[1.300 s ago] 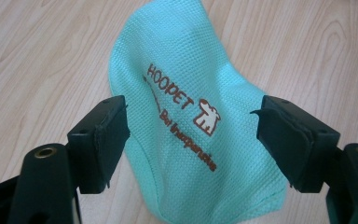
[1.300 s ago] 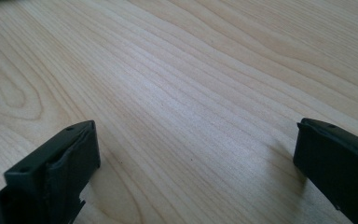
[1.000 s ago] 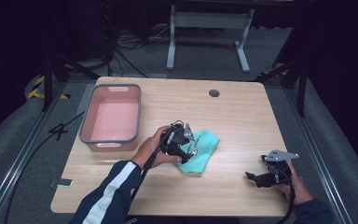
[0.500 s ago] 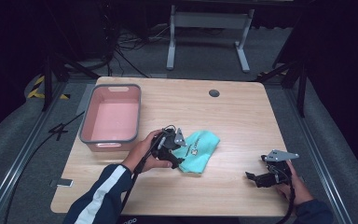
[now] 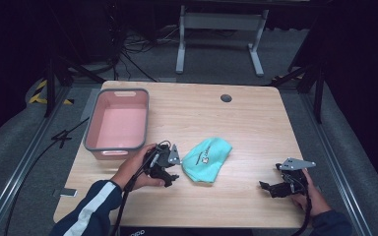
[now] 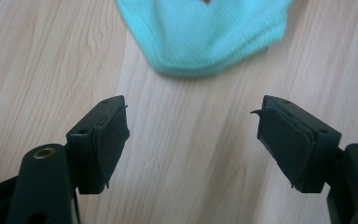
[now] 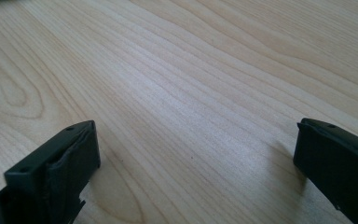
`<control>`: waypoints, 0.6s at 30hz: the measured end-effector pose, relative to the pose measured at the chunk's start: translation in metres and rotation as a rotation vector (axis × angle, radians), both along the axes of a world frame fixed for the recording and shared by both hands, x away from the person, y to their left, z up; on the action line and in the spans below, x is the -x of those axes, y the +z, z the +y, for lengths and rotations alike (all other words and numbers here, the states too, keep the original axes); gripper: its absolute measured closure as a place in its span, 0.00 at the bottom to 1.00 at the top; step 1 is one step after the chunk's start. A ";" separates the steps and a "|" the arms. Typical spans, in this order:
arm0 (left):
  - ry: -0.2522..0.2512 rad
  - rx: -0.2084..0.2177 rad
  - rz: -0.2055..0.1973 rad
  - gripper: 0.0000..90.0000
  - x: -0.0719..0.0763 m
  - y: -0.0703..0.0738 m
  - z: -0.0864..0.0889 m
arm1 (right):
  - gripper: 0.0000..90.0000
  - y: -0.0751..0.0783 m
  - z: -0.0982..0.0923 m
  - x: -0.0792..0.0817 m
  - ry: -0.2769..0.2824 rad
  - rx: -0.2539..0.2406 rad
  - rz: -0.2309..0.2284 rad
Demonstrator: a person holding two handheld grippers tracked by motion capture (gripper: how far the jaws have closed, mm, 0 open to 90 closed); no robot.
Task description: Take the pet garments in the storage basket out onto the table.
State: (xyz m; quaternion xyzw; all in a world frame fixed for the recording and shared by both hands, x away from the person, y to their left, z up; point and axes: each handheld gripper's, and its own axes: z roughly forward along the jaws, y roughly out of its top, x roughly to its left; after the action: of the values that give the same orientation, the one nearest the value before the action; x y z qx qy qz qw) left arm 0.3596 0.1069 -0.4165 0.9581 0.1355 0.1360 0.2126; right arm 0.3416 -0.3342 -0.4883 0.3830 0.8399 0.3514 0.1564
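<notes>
Cloth, teal, lies bunched on desk just ahead of left hand-held gripper, jaws wide apart, nothing between them. Right hand-held gripper rests well apart, open, empty. Pink basin beyond left hand-held gripper empty; judged: cloth not yet grasped.

a dark navy sleeve with a white stripe is worn on the left arm. both grippers are built black, each topped by a grey three-cornered plate and trailed by a black cable.
</notes>
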 end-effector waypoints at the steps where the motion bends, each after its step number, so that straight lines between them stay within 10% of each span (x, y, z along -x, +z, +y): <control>1: -0.002 -0.004 -0.004 0.27 0.001 0.000 0.004 | 0.01 0.000 0.000 0.000 0.001 0.000 -0.001; 18: 0.058 0.038 -0.050 0.22 0.029 -0.006 0.082 | 0.01 0.000 0.000 0.000 0.000 0.000 0.000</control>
State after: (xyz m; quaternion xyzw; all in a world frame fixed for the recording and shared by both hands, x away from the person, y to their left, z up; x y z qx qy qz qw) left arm 0.3302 0.1890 -0.4224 0.9458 0.1607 0.1634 0.2302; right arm 0.3415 -0.3342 -0.4883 0.3830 0.8398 0.3516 0.1564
